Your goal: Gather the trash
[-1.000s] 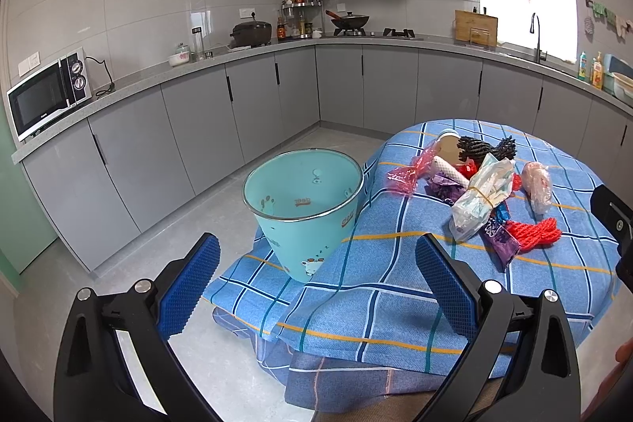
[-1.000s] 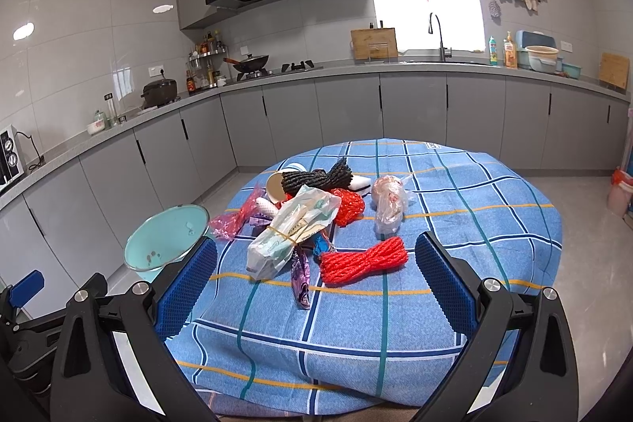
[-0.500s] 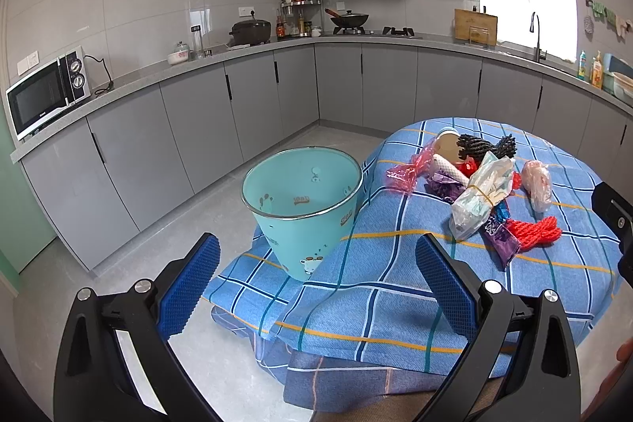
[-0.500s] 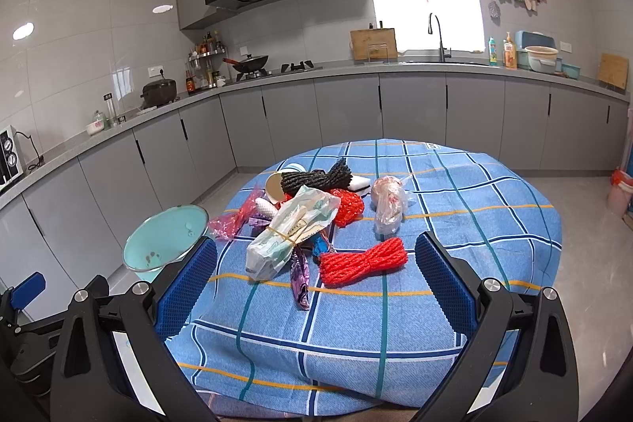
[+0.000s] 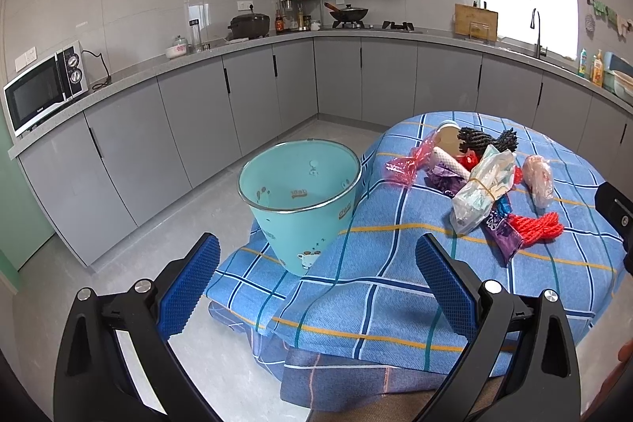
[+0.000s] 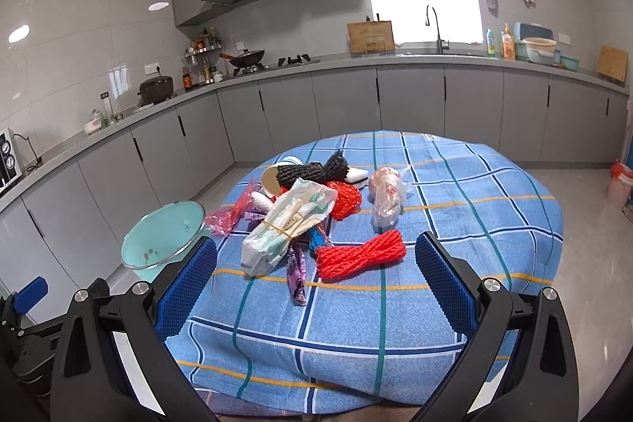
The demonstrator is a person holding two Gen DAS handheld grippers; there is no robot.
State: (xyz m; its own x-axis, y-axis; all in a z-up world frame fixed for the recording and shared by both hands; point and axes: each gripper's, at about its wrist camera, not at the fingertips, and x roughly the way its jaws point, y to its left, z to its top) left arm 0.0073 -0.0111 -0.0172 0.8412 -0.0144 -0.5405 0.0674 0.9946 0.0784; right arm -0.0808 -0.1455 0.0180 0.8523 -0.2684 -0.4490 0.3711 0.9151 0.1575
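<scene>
Red cord, wound into a loose hank (image 6: 361, 256), is lying nearest to us on the blue checked tablecloth (image 6: 455, 224), and we are judging it the easiest first pick: light, soft and rough enough to bite, best pinched across its cinched middle so the loops do not spill. We are holding the right gripper (image 6: 315, 287) just short of the table edge, its blue ribbed pads spread wide and gripping nothing; the left gripper (image 5: 315, 287) is likewise gaping and empty, pointing toward the turquoise waste bin (image 5: 300, 200), which is standing beside the table where the cloth hangs down. Just beyond the hank, the rest of the trash is sitting in a heap near the table's middle: a rubber-banded clear plastic bag of wrappers (image 6: 289, 224), a purple foil wrapper (image 6: 296, 273), a pink cellophane scrap (image 6: 231, 212), a black cord bundle (image 6: 312, 171) and a crumpled clear bag (image 6: 385, 196) slightly apart to the right. We are expecting the films to be slippery and weightless, likely to crumple flat, so we are planning to grip the banded bag at its rubber band. Nothing here is looking fragile or heavy.
</scene>
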